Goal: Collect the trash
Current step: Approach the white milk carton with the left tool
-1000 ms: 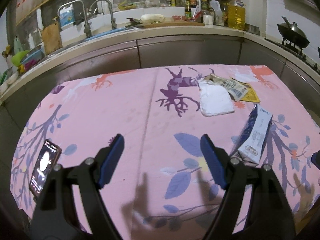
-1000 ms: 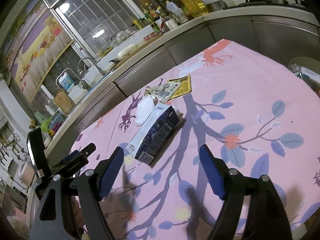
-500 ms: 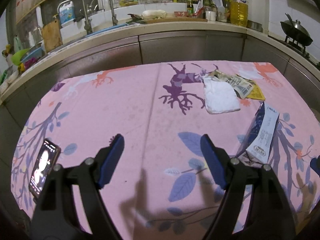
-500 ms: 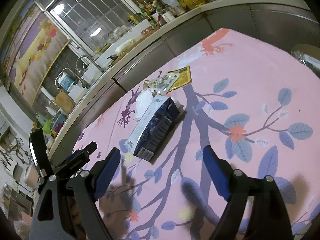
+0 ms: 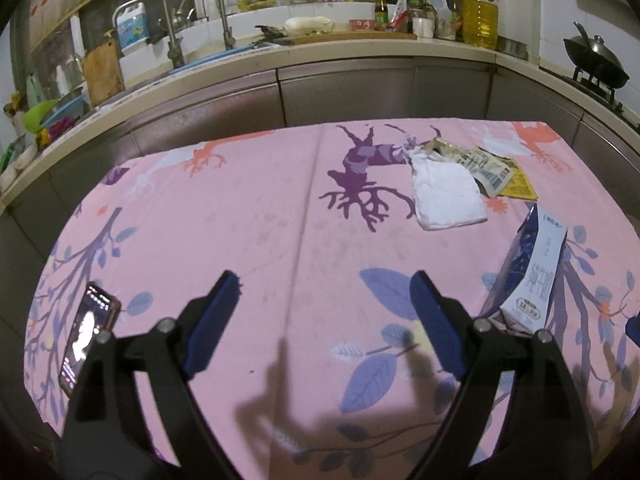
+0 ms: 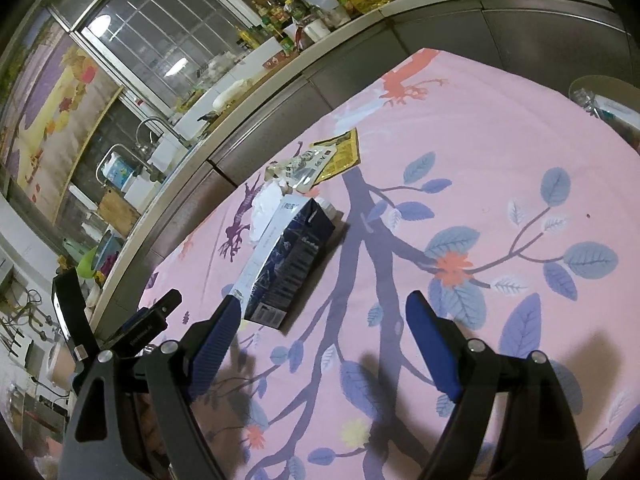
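Nudged closer to carton, left gripper opening on nothing, right gripper apart, empty; light, stiff, crushable, grab across narrow sides.

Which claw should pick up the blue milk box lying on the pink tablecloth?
Probably the right claw: the milk box lies just ahead of its open fingers. For the left claw, opening over bare cloth, the box sits off to the side.
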The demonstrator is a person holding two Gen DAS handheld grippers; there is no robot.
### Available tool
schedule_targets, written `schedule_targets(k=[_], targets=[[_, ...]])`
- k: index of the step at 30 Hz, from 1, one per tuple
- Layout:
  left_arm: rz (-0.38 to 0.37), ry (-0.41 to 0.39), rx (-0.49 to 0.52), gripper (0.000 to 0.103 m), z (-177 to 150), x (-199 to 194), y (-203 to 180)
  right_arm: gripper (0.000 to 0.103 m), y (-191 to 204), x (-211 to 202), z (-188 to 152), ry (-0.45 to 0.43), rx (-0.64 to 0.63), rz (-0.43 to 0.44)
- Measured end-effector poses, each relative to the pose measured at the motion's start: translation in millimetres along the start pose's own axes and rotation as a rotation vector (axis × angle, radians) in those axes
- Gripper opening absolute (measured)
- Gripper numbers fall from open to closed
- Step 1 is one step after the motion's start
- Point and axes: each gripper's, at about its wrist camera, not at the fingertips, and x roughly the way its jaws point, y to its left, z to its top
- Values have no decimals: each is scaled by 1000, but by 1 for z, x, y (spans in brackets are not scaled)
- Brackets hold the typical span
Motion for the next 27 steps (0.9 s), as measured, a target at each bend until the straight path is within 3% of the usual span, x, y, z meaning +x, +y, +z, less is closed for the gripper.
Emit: schedule_targets(k=[7,12,16,21,27], targets=[[-36,-14,1,88,2,-5,-1,80,-5,1,2,-7,-3,-17],[-198,-25,4,96,3,-16,-9,74,-7,1,3,-14,-18,-44],[-283,-54,83,96,0,-25,-34,68,-9,1,4,-7,-20,-46],[-340,-46,163,96,-4,-24,-67,68,-13,0,5,-6,-14,-46],[-357,-14,247,96,-5,-8,-102,68,-23,-1,6,-3,5,-42]])
